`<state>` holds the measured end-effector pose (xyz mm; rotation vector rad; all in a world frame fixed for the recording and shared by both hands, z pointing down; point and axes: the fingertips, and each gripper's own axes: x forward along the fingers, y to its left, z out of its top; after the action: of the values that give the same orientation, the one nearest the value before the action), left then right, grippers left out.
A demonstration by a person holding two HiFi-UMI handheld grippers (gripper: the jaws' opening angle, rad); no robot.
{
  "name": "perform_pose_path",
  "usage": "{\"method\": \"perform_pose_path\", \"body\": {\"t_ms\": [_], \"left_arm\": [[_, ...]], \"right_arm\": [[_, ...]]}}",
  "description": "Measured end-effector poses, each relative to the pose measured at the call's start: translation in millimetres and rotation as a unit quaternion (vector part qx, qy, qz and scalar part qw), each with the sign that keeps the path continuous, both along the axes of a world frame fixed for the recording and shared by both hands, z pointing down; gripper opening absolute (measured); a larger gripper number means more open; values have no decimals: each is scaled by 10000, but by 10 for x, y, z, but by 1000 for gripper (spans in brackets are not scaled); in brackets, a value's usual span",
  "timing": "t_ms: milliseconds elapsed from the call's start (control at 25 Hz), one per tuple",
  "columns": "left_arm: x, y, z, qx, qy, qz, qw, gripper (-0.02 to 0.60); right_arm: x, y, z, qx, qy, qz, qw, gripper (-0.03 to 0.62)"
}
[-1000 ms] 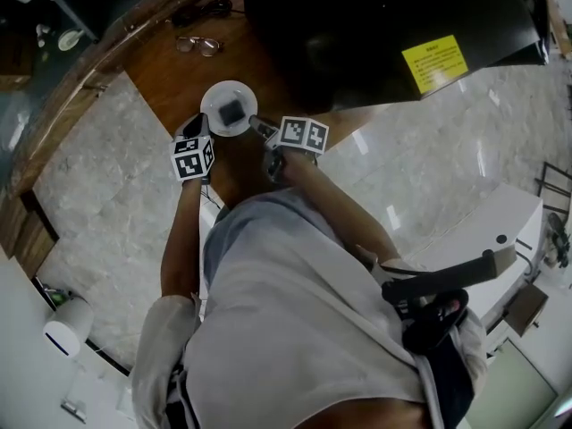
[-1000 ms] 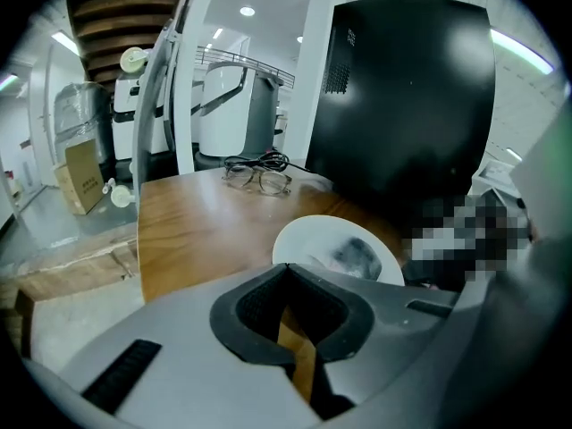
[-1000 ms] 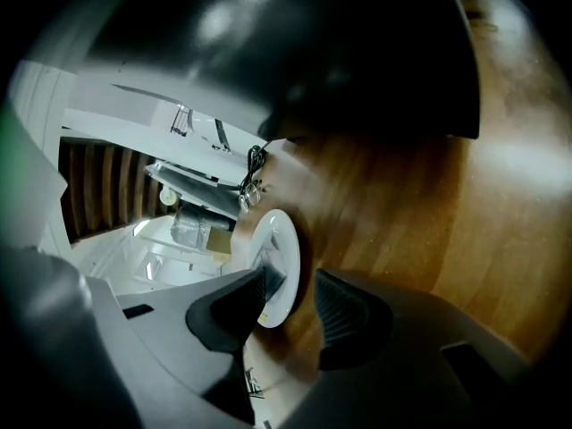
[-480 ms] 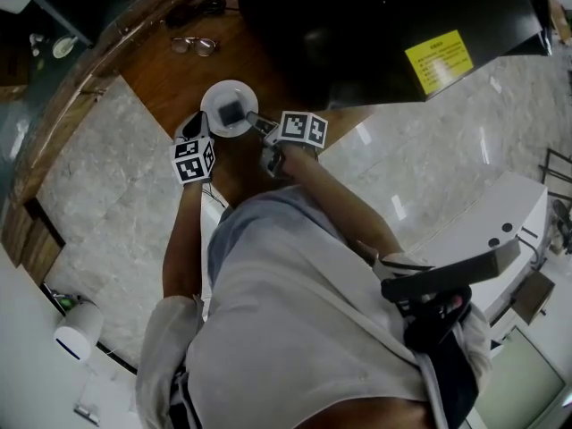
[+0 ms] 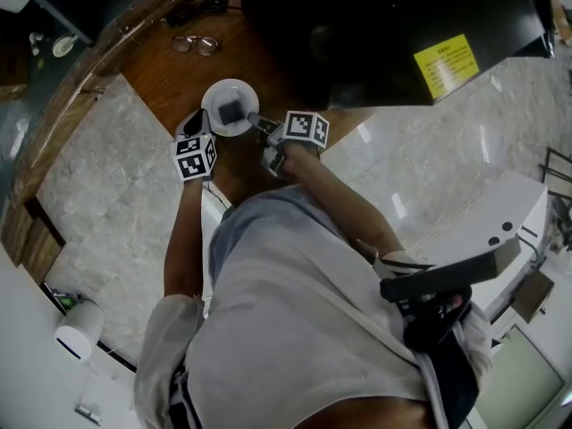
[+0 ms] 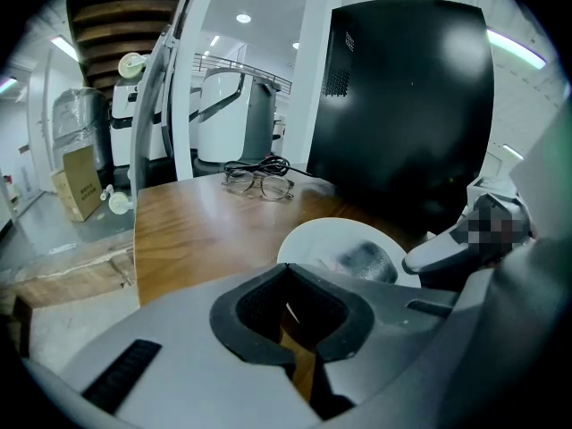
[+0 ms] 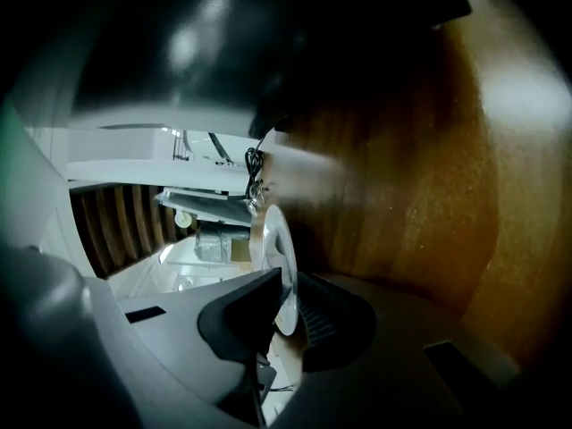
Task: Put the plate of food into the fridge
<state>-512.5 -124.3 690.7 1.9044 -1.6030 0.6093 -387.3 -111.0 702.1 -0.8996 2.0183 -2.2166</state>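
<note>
A white plate with a dark piece of food rests on the wooden table, in front of the black fridge. My right gripper is at the plate's right edge. In the right gripper view the plate's rim stands between the pads, and the jaws are closing on it with a thin gap on one side. My left gripper sits at the plate's near-left edge. Its pad tips meet, and the plate lies just beyond them.
A pair of glasses and a dark cable lie on the table behind the plate. The fridge rises right beside the plate. The table's left edge drops to a pale marble floor. White machines stand at the lower right.
Both grippers have stayed at the plate's edges and the plate has not moved. The view has shifted slightly.
</note>
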Motion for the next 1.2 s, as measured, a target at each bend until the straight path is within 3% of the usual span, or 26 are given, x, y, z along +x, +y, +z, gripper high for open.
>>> {"method": "perform_pose_path", "body": {"t_ms": [160,360,520,960,1200], "left_arm": [[50,7,28,33,-257,234,9994,18],[94,40,33,27,-289,436,9986,18],[71,36,23,49,-294,383,9988,18],[34,143,-21,29,335,105,9994,18],[114,381,-405,490,295,153,9982,18]], "right_arm": [[-124,63,-29,509,226,-525,9971,63],[-93,3,-19,44,-396,215,9990,37],[-116,15,-35,130,-378,132,9991,31],[-126,122,-45,312,-565,-20,9979,28],[-25,379,-287,219,-898,132,9956,26]]}}
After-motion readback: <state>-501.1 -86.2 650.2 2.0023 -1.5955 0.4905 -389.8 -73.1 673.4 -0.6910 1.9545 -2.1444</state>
